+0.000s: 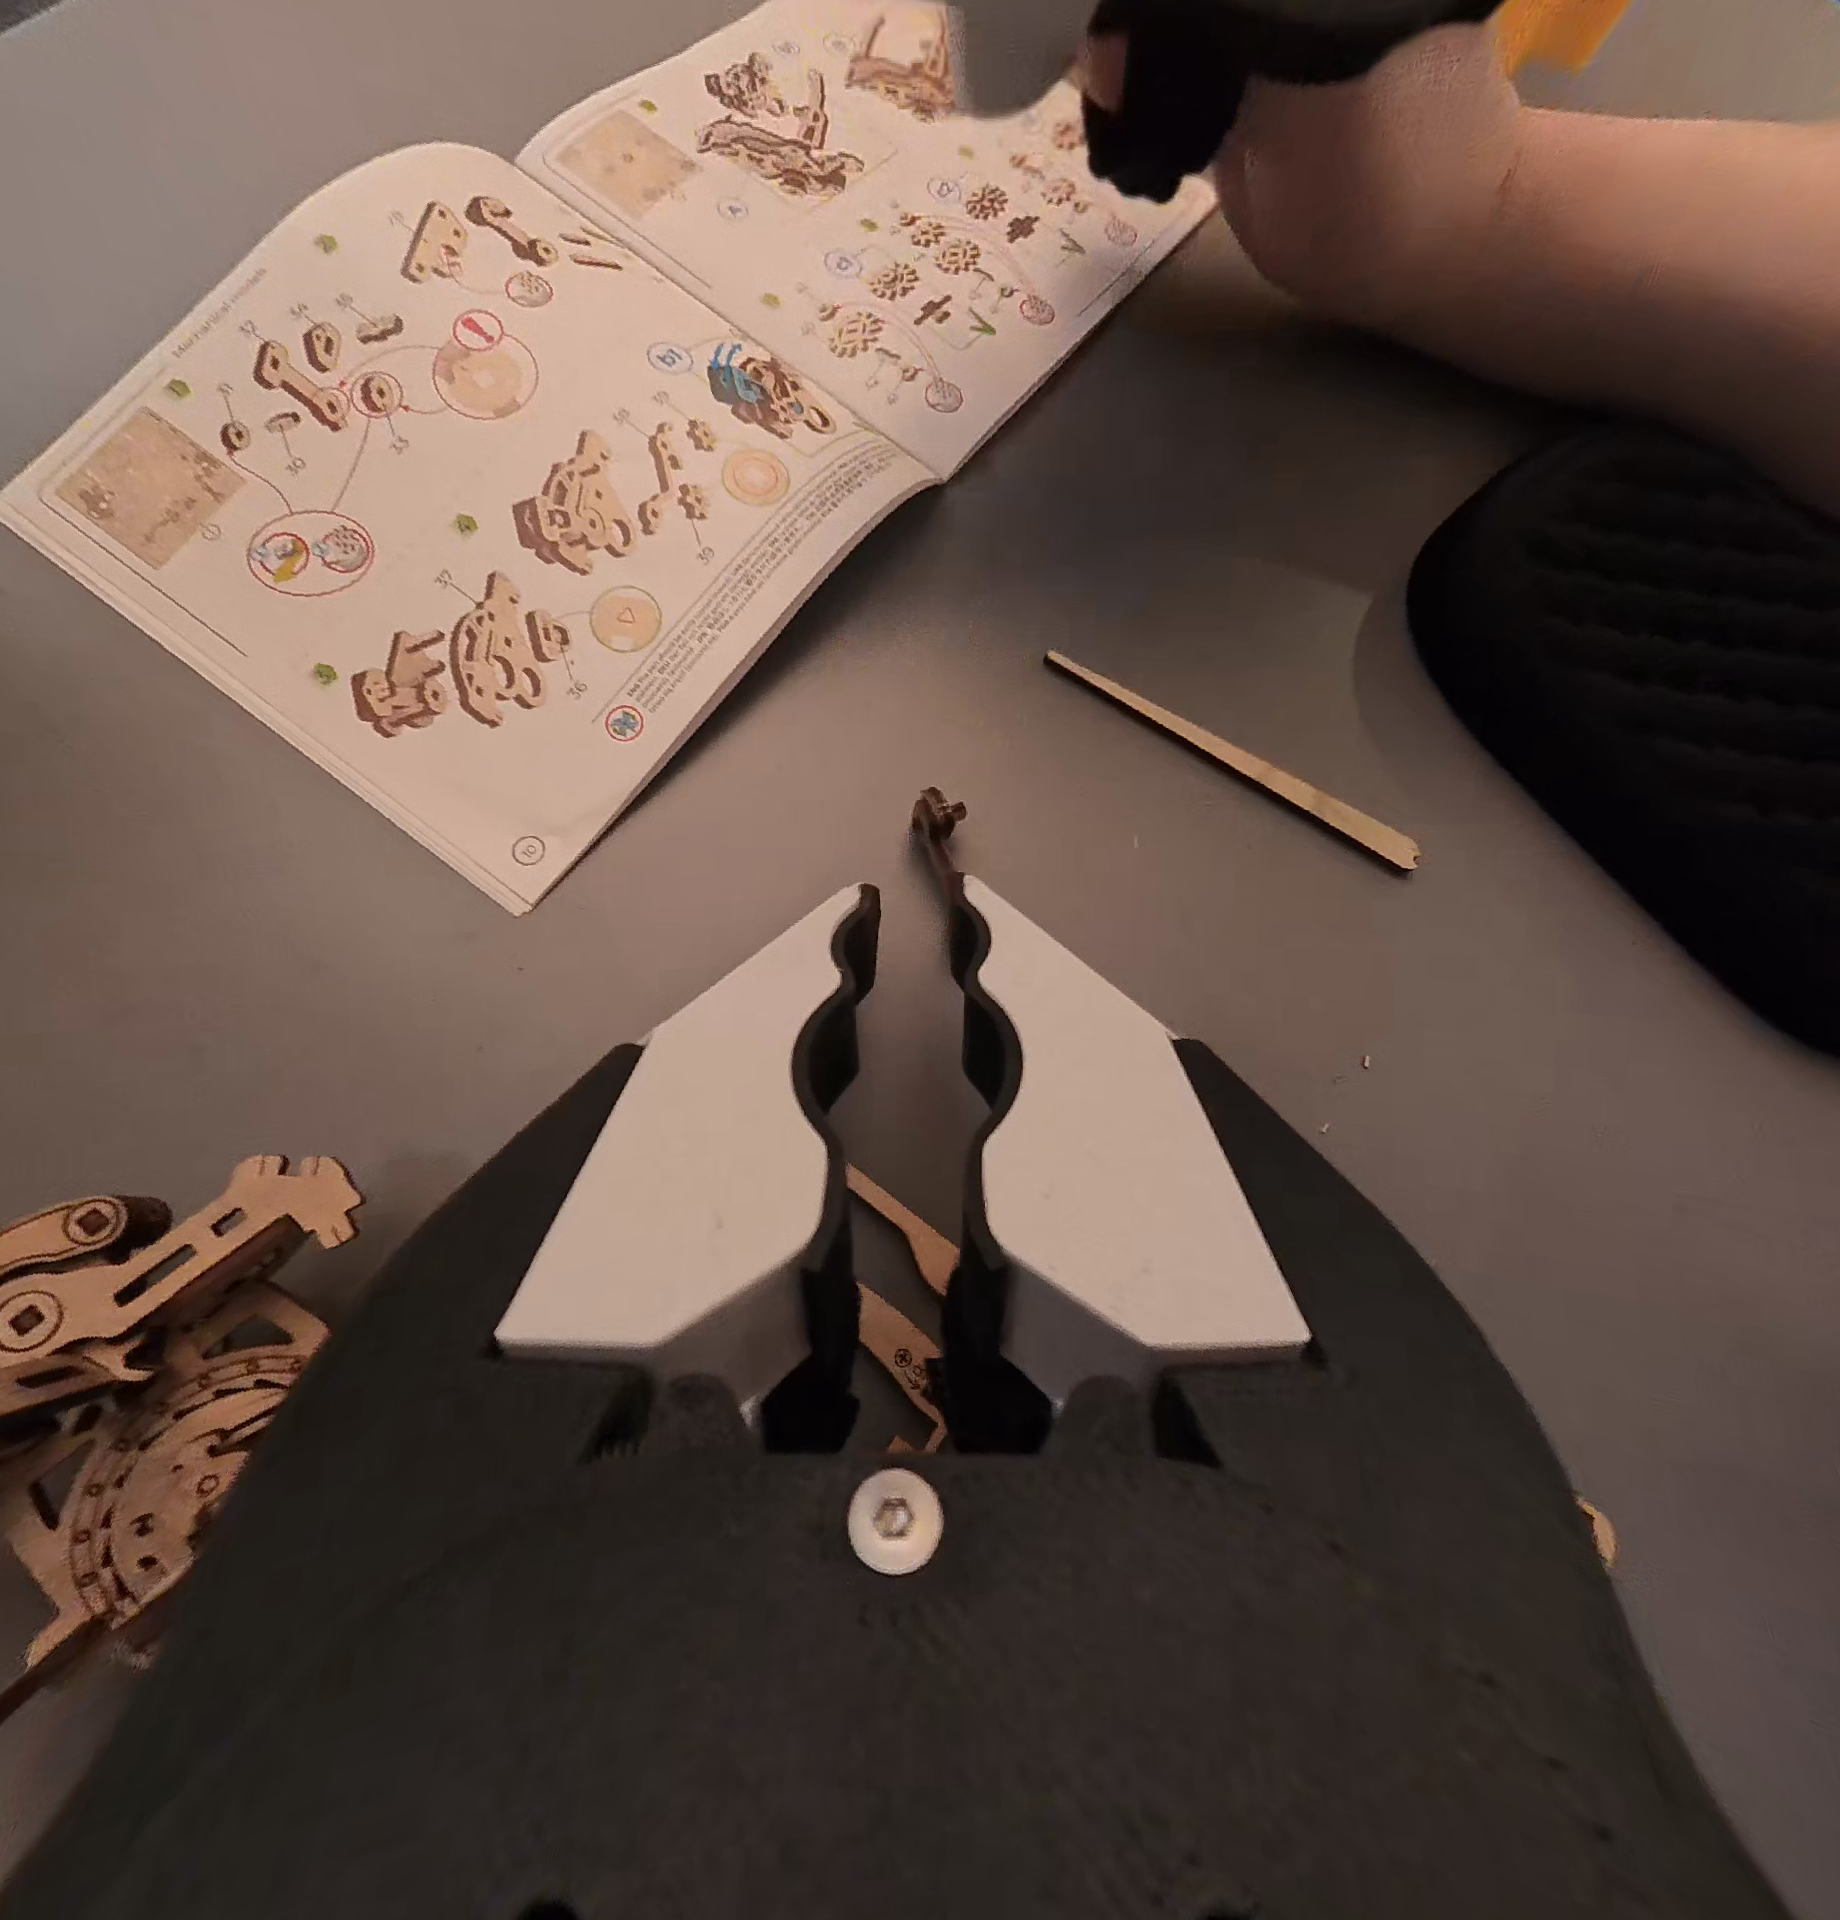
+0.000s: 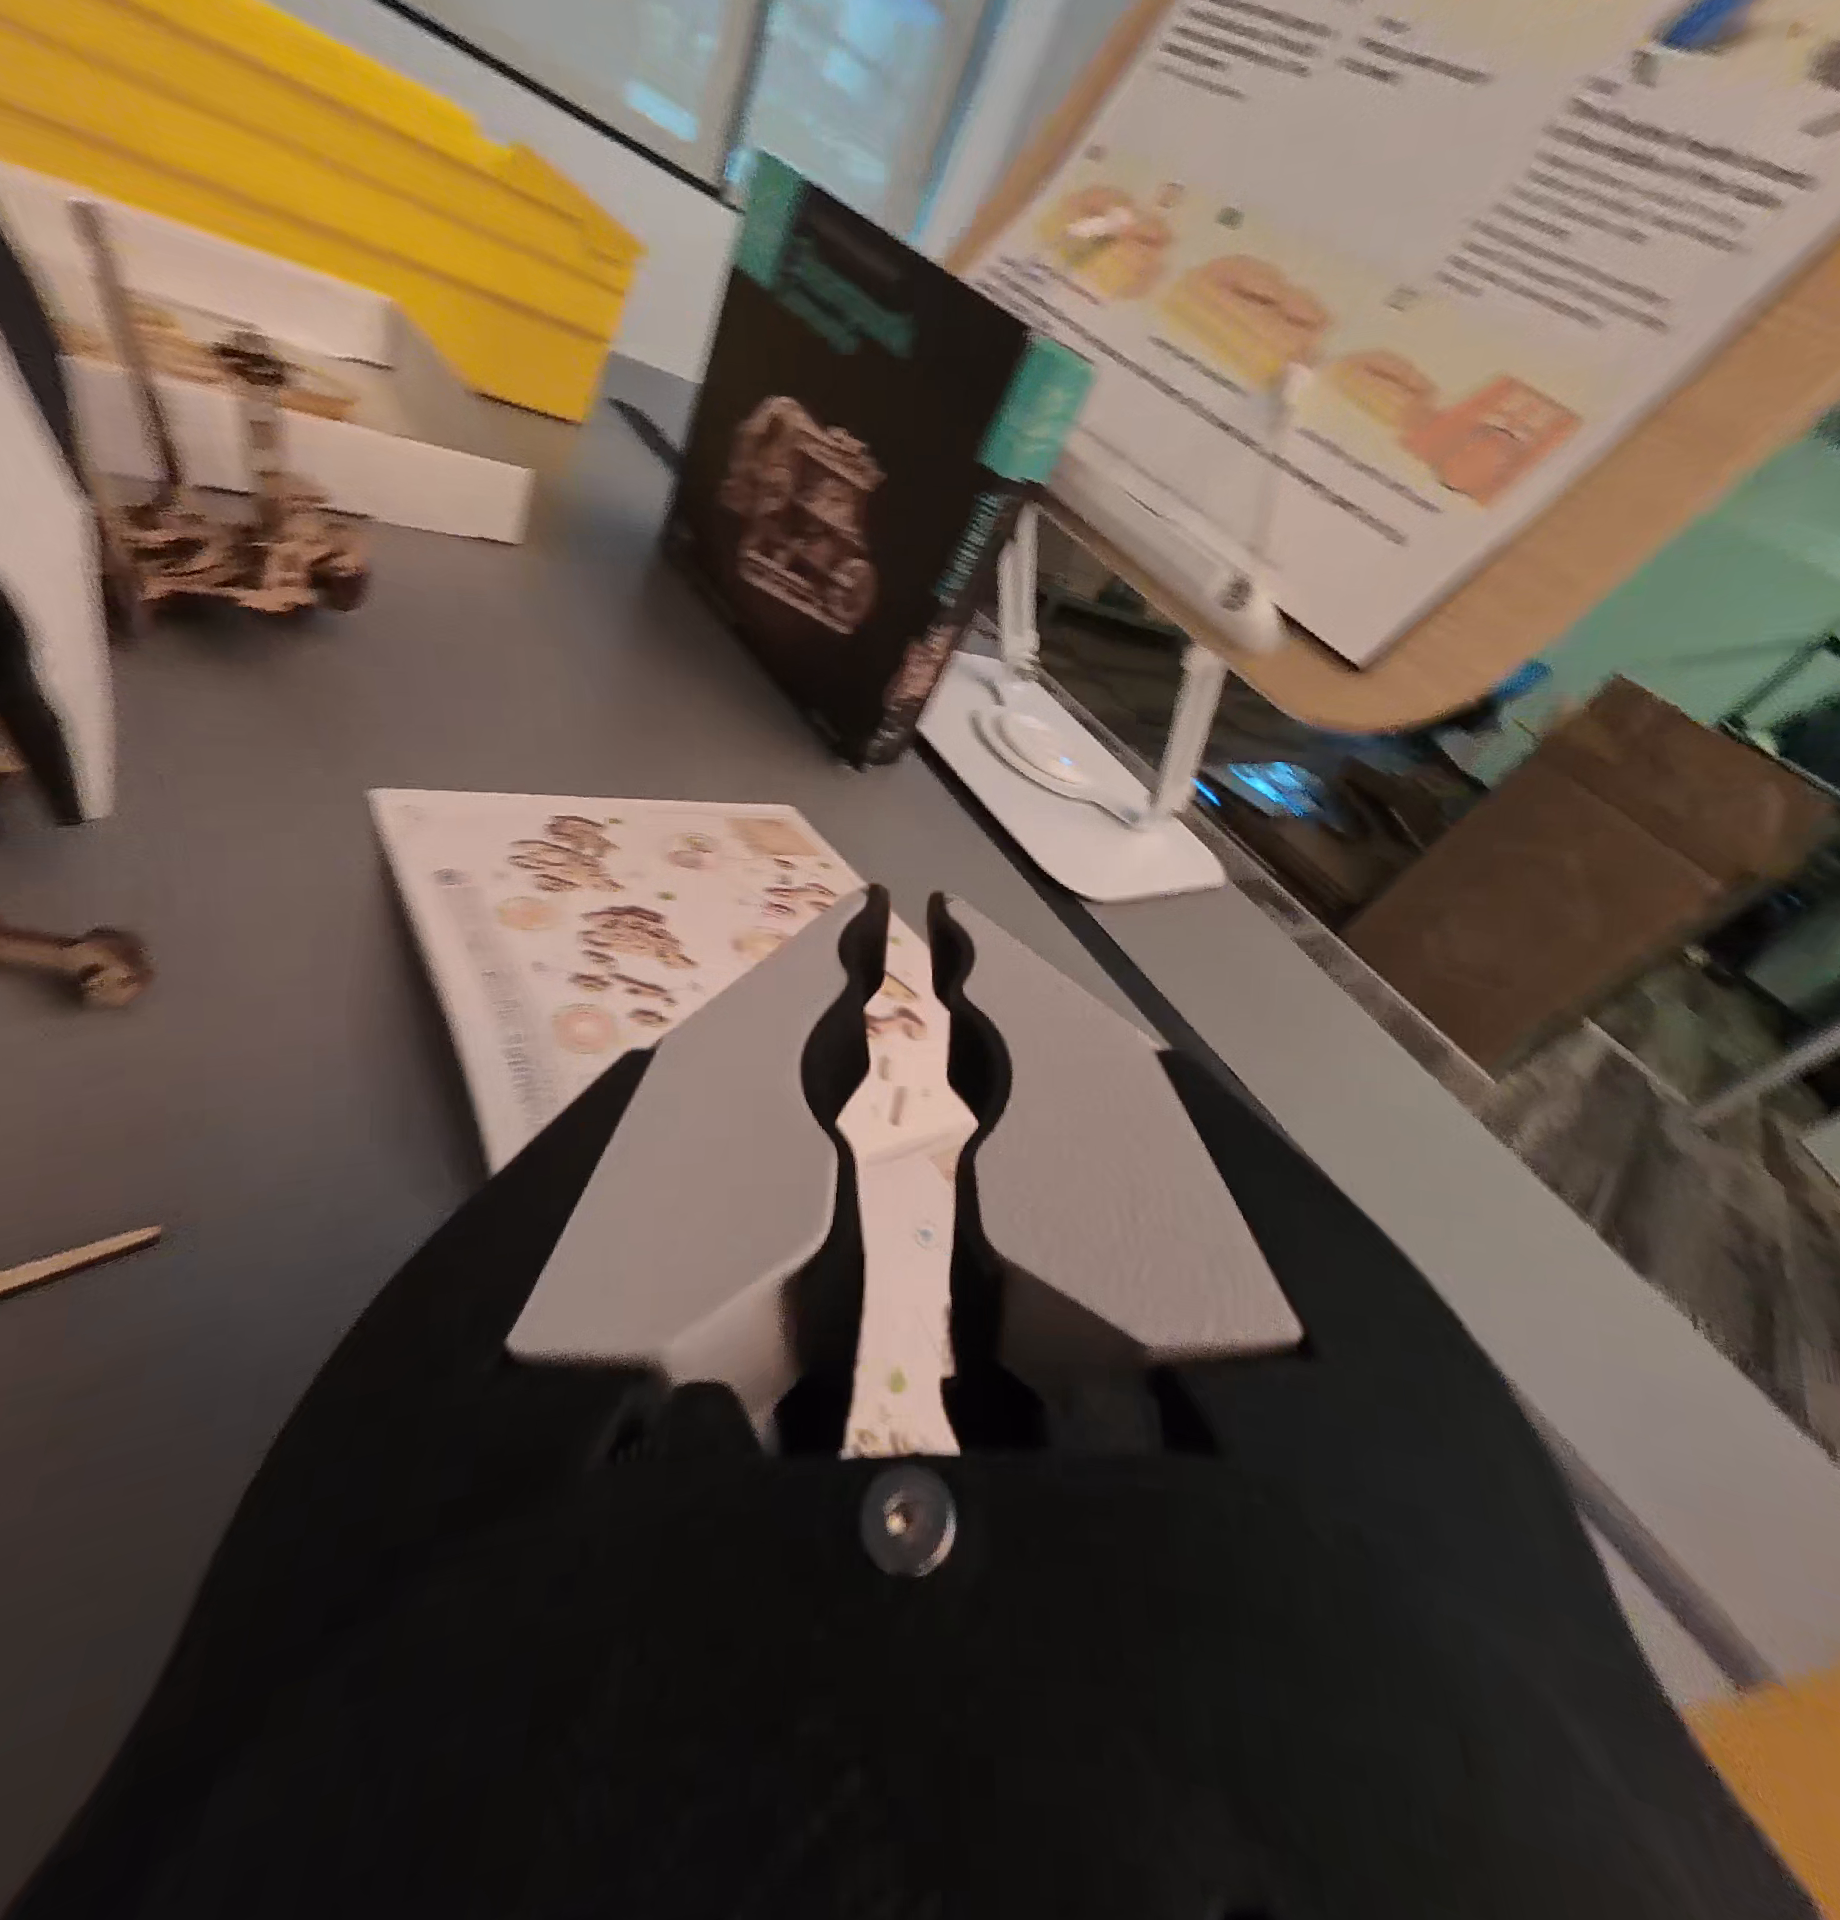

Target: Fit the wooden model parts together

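Lying just past left tongs (image 1: 918,894) — slightly parted, empty — small dark wooden part (image 1: 939,831), right tongs (image 2: 905,902) likewise.

Setting: hobby or demonstration workspace | Surface: grey table (image 2: 272,1091) | Evidence: open instruction booklet (image 1: 459,488), dark kit box (image 2: 822,488) standing upright, assembled wooden models (image 2: 230,551) beside white and yellow boxes (image 2: 376,208), white lamp base (image 2: 1082,821), illustrated poster board (image 2: 1415,260) behind

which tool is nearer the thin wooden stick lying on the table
Left. The left tool sits just short of the stick; the right tool hangs farther off, above the booklet.
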Available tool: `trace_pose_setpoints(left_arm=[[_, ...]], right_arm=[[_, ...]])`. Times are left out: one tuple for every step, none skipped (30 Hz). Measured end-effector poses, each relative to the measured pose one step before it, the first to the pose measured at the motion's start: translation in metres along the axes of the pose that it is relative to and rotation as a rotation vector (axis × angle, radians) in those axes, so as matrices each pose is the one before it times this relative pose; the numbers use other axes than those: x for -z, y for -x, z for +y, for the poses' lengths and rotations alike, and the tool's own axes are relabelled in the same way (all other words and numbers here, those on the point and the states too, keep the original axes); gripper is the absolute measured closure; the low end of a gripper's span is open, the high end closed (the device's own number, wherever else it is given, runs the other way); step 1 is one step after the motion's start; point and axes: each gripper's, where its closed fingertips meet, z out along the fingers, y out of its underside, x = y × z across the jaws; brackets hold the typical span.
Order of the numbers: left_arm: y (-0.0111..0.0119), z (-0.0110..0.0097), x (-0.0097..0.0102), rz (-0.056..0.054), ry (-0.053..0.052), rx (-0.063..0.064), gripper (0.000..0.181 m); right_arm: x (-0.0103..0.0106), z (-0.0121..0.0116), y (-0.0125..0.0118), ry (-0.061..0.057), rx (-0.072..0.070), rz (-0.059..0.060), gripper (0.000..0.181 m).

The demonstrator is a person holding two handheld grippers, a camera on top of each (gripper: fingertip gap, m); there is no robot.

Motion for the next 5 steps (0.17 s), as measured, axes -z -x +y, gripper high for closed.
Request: trace_pose_setpoints(left_arm=[[0.00091, -0.00069, 0.00078, -0.0016, -0.0034, 0.0023, 0.17], [0.00076, -0.00124, 0.00098, -0.0011, -0.0076, 0.0033, 0.17], [0.00054, -0.00186, 0.00115, -0.0009, -0.011, 0.0026, 0.171], [0.00065, -0.00185, 0.0012, -0.0026, -0.01, 0.0012, 0.171], [0.00067, -0.00156, 0.00107, -0.0036, -0.0089, -0.0009, 0.171]], right_arm=[[0.00088, 0.00499, -0.00978, 0.0194, -0.028, 0.0406, 0.176], [0.00077, 0.00422, -0.00923, 0.0166, -0.0197, 0.0393, 0.176], [0.00065, 0.00302, -0.00743, 0.0098, -0.0146, 0.0304, 0.176], [0.0006, 0.00239, -0.00554, 0.0066, -0.0149, 0.0213, 0.175], [0.0004, 0.00197, -0.00406, 0.0049, -0.0174, 0.0138, 0.176]])
